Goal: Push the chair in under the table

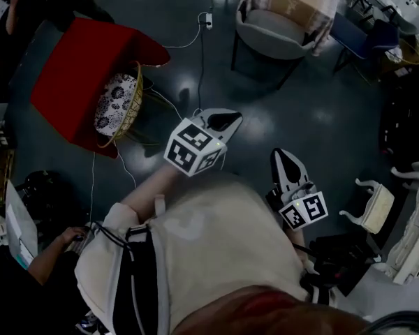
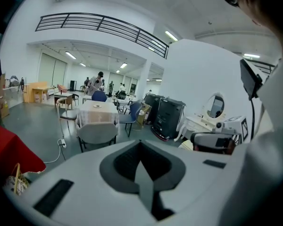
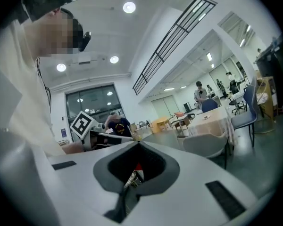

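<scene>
The grey tub chair (image 1: 274,35) stands on the dark floor at the top of the head view, pulled out from the table (image 1: 298,2) with the pale checked cloth. My left gripper (image 1: 223,121) hangs in mid-air well short of the chair, shut and empty. My right gripper (image 1: 288,165) is lower and to the right, also shut with nothing held. In the left gripper view the chair (image 2: 98,134) is far ahead, in front of the table (image 2: 100,113), beyond the closed jaws (image 2: 141,145). The right gripper view shows the chair (image 3: 205,145) off to the right of its closed jaws (image 3: 137,147).
A red-draped block (image 1: 80,75) with a wicker basket (image 1: 122,105) lies left. A power strip (image 1: 207,21) and cable trail across the floor before the chair. A blue chair (image 1: 366,37) is beyond the table. A white ornate stool (image 1: 373,208) and dresser stand right.
</scene>
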`<state>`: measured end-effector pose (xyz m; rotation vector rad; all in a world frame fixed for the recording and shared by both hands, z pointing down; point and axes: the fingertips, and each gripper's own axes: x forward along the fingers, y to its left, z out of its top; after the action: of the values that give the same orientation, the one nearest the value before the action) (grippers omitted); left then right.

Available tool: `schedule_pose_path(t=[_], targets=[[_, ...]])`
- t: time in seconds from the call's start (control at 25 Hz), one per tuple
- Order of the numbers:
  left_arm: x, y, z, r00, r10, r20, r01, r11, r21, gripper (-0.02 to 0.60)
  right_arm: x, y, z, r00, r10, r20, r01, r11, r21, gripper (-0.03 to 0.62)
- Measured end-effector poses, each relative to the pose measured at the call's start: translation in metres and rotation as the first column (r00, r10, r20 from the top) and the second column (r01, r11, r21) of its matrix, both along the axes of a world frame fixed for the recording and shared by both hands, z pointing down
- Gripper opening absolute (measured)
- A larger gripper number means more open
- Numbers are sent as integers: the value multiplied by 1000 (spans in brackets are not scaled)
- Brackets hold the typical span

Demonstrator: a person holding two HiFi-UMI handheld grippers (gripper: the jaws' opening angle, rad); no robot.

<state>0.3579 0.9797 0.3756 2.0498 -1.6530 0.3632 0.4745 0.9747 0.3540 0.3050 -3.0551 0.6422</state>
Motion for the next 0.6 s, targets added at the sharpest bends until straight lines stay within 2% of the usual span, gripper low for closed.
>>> schedule_pose_path(t=[0.16, 0.32, 0.6], targets=[[18, -13, -5, 1000, -19, -2, 19, 1000, 7, 8, 19, -13, 1, 999, 32, -11, -31, 999, 27, 11], [29, -13, -9, 1000, -10, 7, 10, 1000, 12, 8, 32, -14, 7, 999, 46, -4, -46, 999, -20, 11], [25, -18, -4, 1000, -11, 18, 11, 1000, -3, 8, 37, -22, 16, 997, 75, 1, -75, 993, -88, 11]])
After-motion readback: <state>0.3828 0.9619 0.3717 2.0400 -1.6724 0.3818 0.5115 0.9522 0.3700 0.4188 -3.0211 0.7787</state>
